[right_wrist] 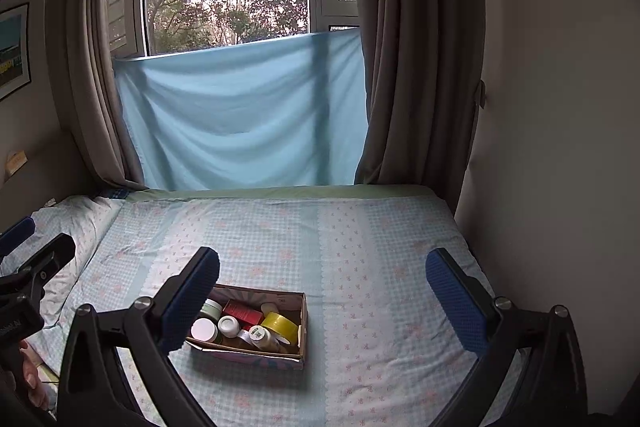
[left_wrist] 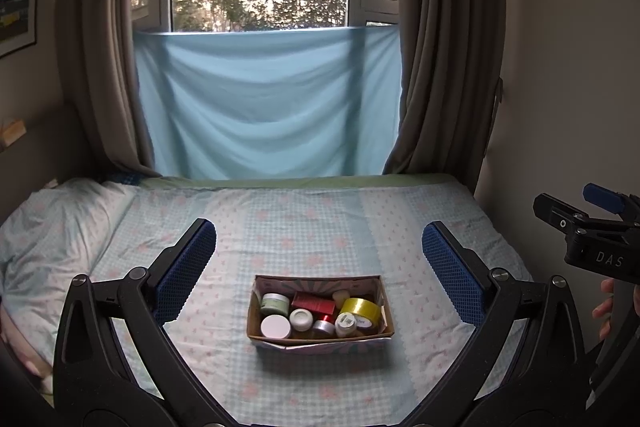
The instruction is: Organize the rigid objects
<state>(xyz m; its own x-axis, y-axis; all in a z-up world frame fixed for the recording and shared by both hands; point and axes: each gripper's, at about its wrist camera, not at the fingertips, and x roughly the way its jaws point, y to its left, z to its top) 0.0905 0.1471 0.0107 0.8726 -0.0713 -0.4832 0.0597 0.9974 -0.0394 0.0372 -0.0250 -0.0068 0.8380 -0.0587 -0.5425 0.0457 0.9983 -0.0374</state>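
Standing at the foot of the bed (left_wrist: 320,227), I note a small cardboard box (left_wrist: 321,339) resting on the checked sheet, near the middle and toward the near edge. Inside it lie several hard items packed close together: a yellow roll of tape (left_wrist: 360,309), a red carton (left_wrist: 314,303), a green-labelled jar (left_wrist: 275,303), a white-lidded jar (left_wrist: 275,326), a small white pot (left_wrist: 301,319) and a small bottle (left_wrist: 346,323). No loose item shows on the sheet around the box.

Left gripper (left_wrist: 320,267): released, jaws spread wide, holding nothing, raised above and short of the box. Right gripper (right_wrist: 322,291): likewise released and empty, standing to the right of the box, with its left finger crossing the box's near-left corner in its own view.

Judgement: the goods lie gathered in the box. That arrangement fits either items collected there as the tidy result, or a box of items waiting to be taken out and laid in order; these views do not settle which. Any further handling would call for a careful descent, since the contents sit tightly and the box is light.
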